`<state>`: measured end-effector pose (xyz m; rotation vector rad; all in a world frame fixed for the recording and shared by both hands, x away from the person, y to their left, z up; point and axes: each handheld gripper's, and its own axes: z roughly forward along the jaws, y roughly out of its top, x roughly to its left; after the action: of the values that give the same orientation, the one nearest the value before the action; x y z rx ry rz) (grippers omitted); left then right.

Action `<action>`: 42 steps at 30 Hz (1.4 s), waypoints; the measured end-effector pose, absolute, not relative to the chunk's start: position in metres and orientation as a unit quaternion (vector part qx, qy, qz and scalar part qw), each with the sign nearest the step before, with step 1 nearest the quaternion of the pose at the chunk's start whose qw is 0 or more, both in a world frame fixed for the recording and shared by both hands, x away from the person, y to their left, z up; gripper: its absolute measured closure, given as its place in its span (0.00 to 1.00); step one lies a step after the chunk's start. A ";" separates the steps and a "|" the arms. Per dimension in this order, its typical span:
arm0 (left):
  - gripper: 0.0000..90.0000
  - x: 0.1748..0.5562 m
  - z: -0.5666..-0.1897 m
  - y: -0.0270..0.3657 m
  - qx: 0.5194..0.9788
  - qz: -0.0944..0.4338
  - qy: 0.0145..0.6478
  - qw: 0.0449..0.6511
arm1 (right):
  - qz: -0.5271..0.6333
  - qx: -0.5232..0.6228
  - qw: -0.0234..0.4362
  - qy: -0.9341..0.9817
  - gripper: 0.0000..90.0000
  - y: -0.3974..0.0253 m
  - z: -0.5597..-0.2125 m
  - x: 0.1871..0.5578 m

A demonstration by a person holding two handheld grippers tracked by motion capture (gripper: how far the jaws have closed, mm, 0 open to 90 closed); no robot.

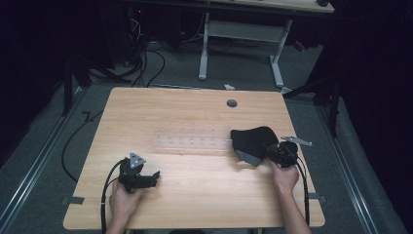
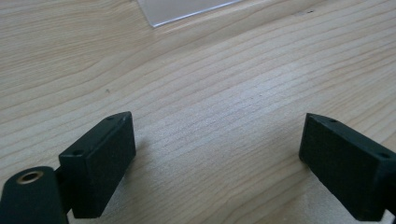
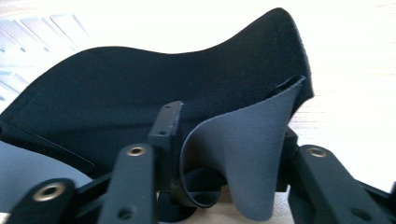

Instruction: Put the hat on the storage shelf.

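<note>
A black soft pouch [image 1: 253,139] with a grey lining lies at the right of the wooden table [image 1: 195,200]. My right gripper [image 1: 272,152] sits at its near right edge, held by a hand. In the right gripper view the jaws are pinched on a curled grey flap [image 3: 247,154] of the pouch [image 3: 140,84], so the right gripper [image 3: 229,135] is shut on it. My left gripper [image 1: 155,176] rests low at the front left, far from the pouch. Its fingers [image 2: 107,154] stand wide apart over bare wood, so the left gripper [image 2: 217,135] is open with nothing in it.
A clear plastic strip [image 1: 192,141] lies across the table's middle, touching the pouch's left side; its corner [image 2: 182,8] shows ahead of the left gripper. A round cable hole [image 1: 232,103] sits near the far edge. Beyond stand a white desk frame [image 1: 243,34] and floor cables [image 1: 146,63].
</note>
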<state>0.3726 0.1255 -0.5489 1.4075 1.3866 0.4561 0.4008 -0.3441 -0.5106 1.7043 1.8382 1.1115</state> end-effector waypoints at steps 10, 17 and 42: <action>0.14 0.372 -0.549 0.126 0.591 0.188 0.578 0.531 | 0.411 0.613 0.179 0.650 0.87 -0.354 -0.514 0.397; 0.14 0.372 -0.549 0.126 0.590 0.188 0.578 0.531 | 0.424 0.611 0.171 0.646 0.91 -0.356 -0.515 0.392; 0.16 0.372 -0.549 0.125 0.590 0.189 0.576 0.533 | 0.448 0.612 0.167 0.630 0.94 -0.362 -0.501 0.369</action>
<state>0.3719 0.1255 -0.5486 1.4063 1.3734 0.4507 0.3692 -0.3620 -0.5013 1.7424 1.7926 1.2755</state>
